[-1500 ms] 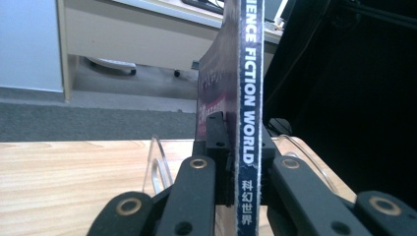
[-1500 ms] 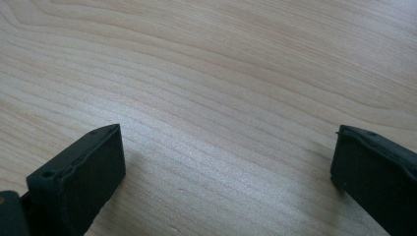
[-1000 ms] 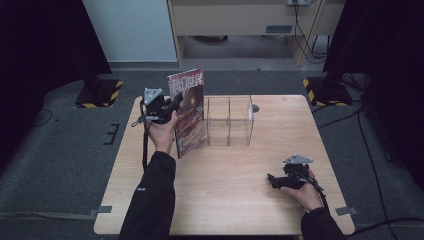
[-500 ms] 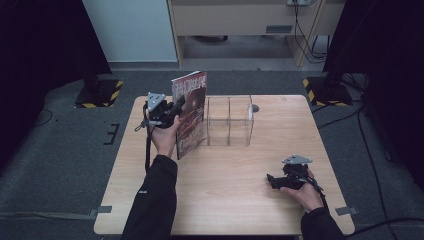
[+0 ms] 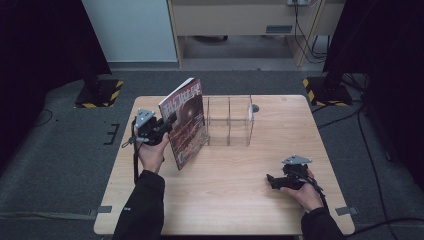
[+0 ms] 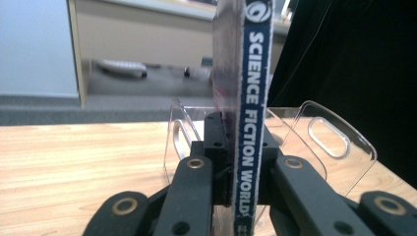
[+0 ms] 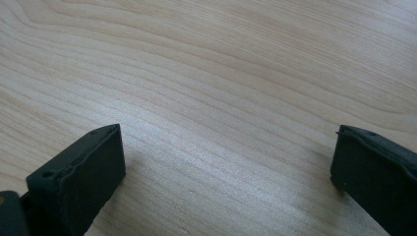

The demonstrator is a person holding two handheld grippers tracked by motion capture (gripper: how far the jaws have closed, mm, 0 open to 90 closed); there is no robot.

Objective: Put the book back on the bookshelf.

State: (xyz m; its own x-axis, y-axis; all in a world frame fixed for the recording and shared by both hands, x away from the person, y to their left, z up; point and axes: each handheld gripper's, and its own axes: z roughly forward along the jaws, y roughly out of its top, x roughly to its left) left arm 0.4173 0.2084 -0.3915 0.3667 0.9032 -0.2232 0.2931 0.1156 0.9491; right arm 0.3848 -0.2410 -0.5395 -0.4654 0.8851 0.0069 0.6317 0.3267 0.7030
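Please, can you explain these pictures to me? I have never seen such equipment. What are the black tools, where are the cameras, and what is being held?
A person sits at a wooden table and holds a hand tool in each hand. Each tool is a gripper with two black jaws. One camera looks down from above. Each gripper also carries its own small camera that looks along its jaws.

In the high view, the left gripper is shut on a magazine and holds it upright, beside a clear divided rack on the table. The left gripper view shows the magazine's spine clamped between the jaws, with the rack behind it.

The right gripper rests low near the table's right side. Its own view shows its jaws wide apart, with nothing between them but bare wood.
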